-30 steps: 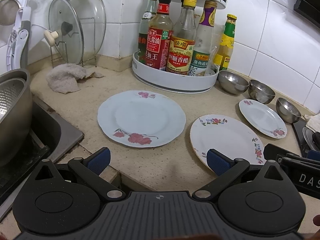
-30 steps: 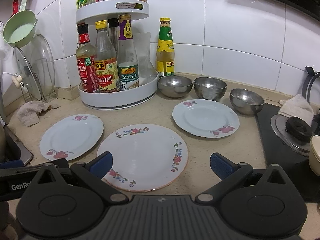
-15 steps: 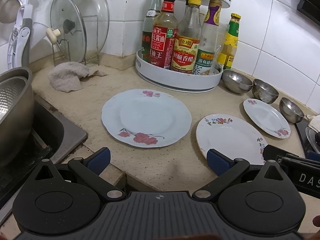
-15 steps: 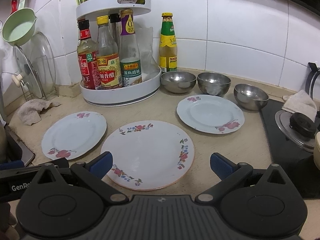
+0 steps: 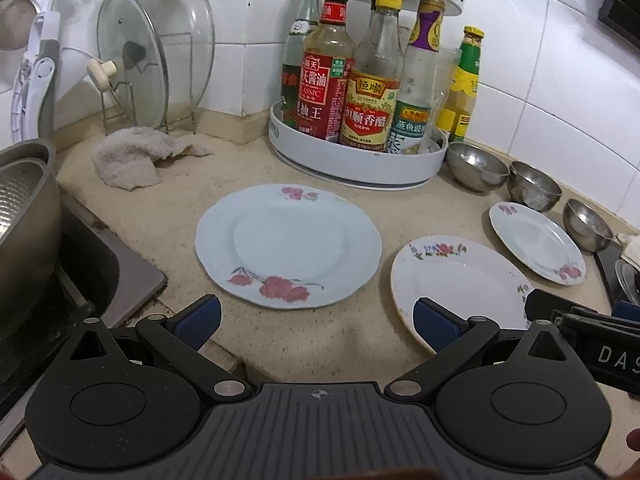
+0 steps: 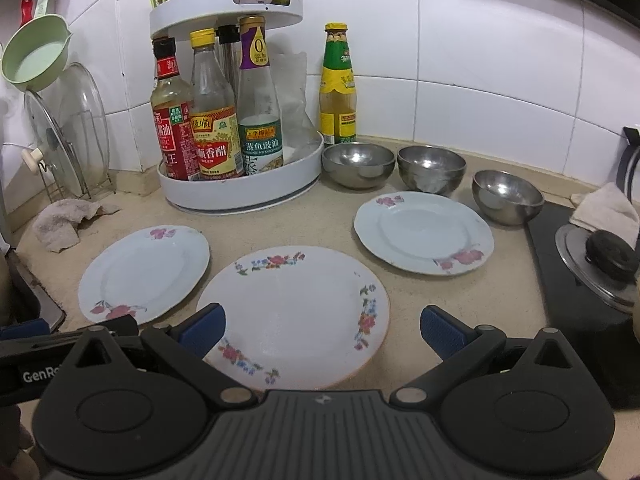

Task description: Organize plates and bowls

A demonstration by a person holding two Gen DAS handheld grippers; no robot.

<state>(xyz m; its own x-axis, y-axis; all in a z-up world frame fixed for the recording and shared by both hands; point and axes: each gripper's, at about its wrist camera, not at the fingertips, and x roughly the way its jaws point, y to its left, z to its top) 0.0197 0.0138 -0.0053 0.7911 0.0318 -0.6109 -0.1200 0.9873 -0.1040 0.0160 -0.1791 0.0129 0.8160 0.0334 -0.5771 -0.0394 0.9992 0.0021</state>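
Observation:
Three flowered plates lie flat on the beige counter: a left pale blue plate, a larger white middle plate, and a right pale blue plate. Three steel bowls stand in a row behind them; they also show in the left wrist view. My left gripper is open and empty, just in front of the left plate. My right gripper is open and empty, over the near part of the middle plate.
A white two-tier turntable with sauce bottles stands at the back. A yellow-green bottle is beside it. A sink with a metal pot lies left, a rag and lid rack behind. A black stove with a lid lies right.
Both grippers have moved slightly forward and up toward the plates, which now look nearer. Jaws stay open. No object has moved.

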